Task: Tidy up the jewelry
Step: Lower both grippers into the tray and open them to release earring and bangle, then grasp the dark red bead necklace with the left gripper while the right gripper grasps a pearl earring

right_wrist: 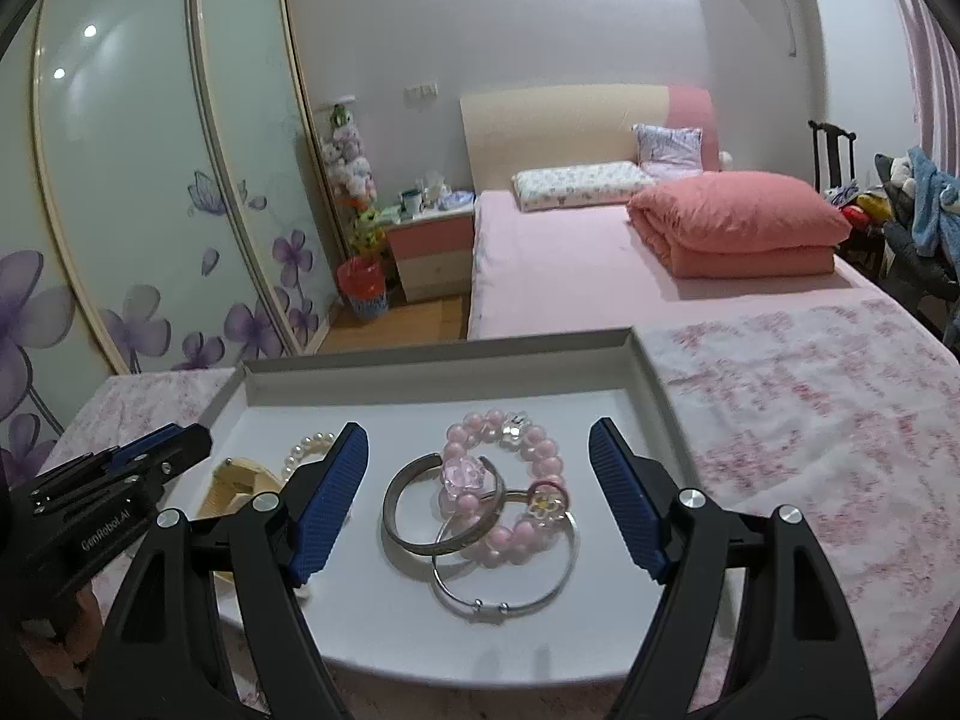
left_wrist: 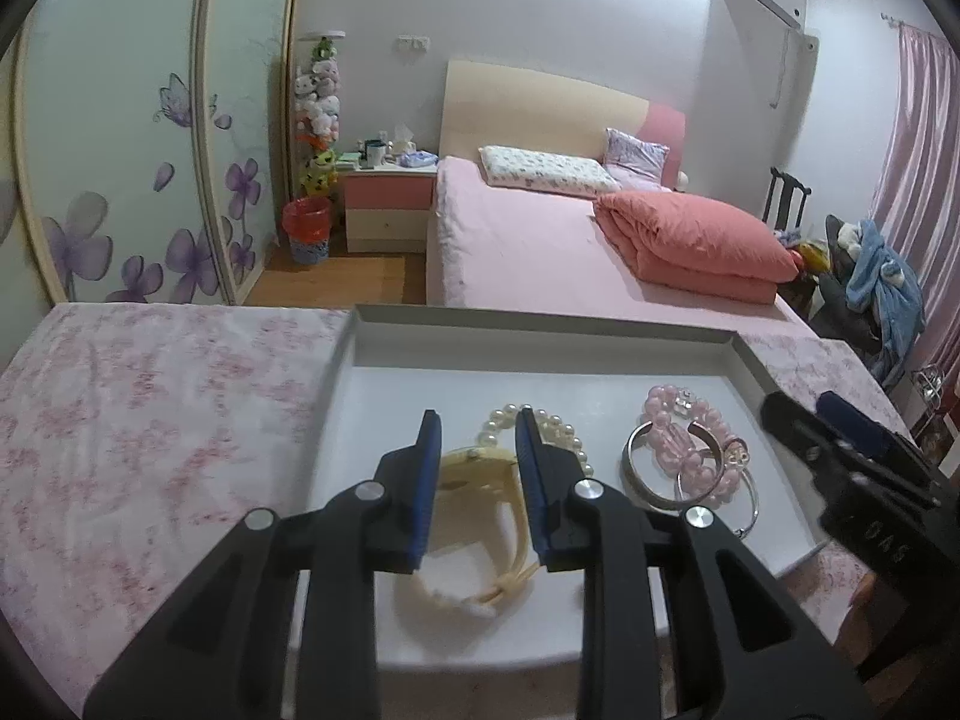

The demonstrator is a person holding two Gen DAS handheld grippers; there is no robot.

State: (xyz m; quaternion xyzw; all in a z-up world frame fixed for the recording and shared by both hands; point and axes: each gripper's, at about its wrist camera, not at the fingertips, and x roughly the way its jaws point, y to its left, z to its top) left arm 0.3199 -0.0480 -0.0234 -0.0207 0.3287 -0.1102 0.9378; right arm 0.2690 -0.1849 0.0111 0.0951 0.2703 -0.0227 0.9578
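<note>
Jewelry is lying in a white tray (right_wrist: 645, 363). Left gripper (left_wrist: 477, 429) is hovering part-open, straddling the cream watch (left_wrist: 474, 468); right gripper (right_wrist: 480, 441), wide open and empty, is bracketing the pink bead bracelet (right_wrist: 510, 480).

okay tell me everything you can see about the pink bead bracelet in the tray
The pink bead bracelet is a loop of glossy round pale-pink beads, with a clear faceted pink charm, a silvery-clear bead and a small flower bead. It lies flat in the white tray, right of the pearl bracelet. It overlaps the open silver cuff and the thin silver bangle. Neither claw touches it.
</note>
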